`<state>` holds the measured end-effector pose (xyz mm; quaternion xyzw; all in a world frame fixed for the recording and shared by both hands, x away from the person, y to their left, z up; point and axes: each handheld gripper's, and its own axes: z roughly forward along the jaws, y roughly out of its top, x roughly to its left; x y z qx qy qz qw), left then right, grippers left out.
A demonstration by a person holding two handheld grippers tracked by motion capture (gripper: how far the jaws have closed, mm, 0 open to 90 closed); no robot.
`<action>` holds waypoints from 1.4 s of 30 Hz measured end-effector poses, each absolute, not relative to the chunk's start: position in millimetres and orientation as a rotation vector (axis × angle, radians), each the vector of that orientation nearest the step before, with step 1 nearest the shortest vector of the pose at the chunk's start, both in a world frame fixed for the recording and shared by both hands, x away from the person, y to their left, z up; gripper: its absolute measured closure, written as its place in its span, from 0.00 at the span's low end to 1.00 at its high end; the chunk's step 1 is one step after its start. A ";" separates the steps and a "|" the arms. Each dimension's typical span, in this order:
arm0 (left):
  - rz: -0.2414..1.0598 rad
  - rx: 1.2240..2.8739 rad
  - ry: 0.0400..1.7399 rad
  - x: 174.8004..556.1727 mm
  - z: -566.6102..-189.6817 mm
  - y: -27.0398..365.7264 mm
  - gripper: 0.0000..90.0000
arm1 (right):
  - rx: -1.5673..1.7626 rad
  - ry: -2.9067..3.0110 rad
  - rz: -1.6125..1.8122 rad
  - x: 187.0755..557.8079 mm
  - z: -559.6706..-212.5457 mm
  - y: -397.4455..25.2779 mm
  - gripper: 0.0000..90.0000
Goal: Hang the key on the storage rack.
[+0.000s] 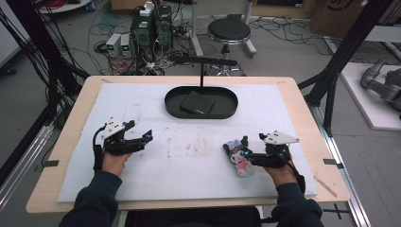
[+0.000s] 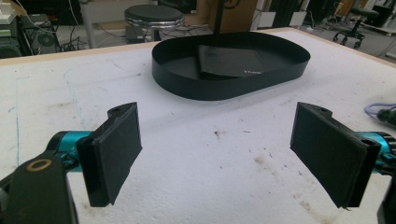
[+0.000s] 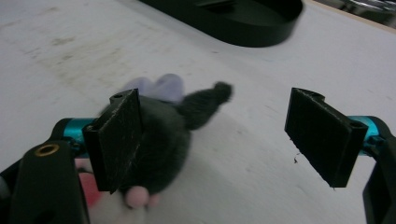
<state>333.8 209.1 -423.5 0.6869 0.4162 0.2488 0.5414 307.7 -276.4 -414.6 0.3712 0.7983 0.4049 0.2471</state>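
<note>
Approach to a grasp, judged from the layout. The right gripper [image 1: 255,153] lies low over the white surface [image 1: 189,151], jaws spread wide and empty; the plush toy [image 1: 239,158] lies on the surface beside the near jaw, touching it or nearly so, not centred in the gap. The next move probably calls for sliding the jaws sideways to straddle the toy, then closing on it. The black tray [image 1: 201,113], holding a flat dark pad [image 1: 197,102], sits well apart at the far side. The left gripper [image 1: 142,138] hovers level at the left, jaws released, pointing toward the tray.
</note>
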 end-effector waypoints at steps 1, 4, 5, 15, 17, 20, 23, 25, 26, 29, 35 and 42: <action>0.590 1.632 0.988 334.6 -424.0 209.0 0.18 | 0.993 2.181 1.112 307.4 -415.4 -272.0 0.22; 0.584 1.628 0.991 336.4 -424.8 208.6 0.18 | 0.961 2.217 1.152 306.0 -415.7 -260.1 0.19; 0.585 1.629 0.992 336.9 -424.7 208.7 0.18 | 0.953 2.228 1.163 305.4 -415.1 -257.7 0.19; 0.592 1.609 1.007 337.5 -423.4 210.7 0.19 | 0.865 2.267 1.071 297.2 -414.1 -240.1 0.19; 0.593 1.610 1.008 337.3 -423.2 211.2 0.19 | 0.875 2.299 0.986 299.6 -419.0 -237.8 0.19; 0.593 1.610 1.008 337.2 -423.2 210.8 0.19 | 0.873 2.341 0.865 301.3 -425.7 -235.9 0.19; 0.594 1.611 1.008 337.1 -423.2 211.2 0.19 | 0.852 2.387 0.854 303.3 -424.9 -237.3 0.31; 0.593 1.608 1.009 337.2 -423.3 211.4 0.19 | 0.745 2.429 0.812 304.7 -421.0 -240.6 0.34; 0.593 1.608 1.010 337.4 -423.4 211.5 0.19 | 0.692 2.435 0.775 305.7 -419.6 -243.4 0.34; 0.593 1.608 1.011 337.8 -423.7 211.3 0.19 | 0.688 2.410 0.770 308.3 -420.1 -253.5 0.32; 0.594 1.608 1.013 337.8 -423.6 211.5 0.19 | 0.906 2.393 0.757 312.5 -433.3 -251.0 0.19; 0.592 1.609 1.014 337.7 -423.6 211.5 0.19 | 0.973 2.342 0.737 314.8 -428.4 -257.4 0.38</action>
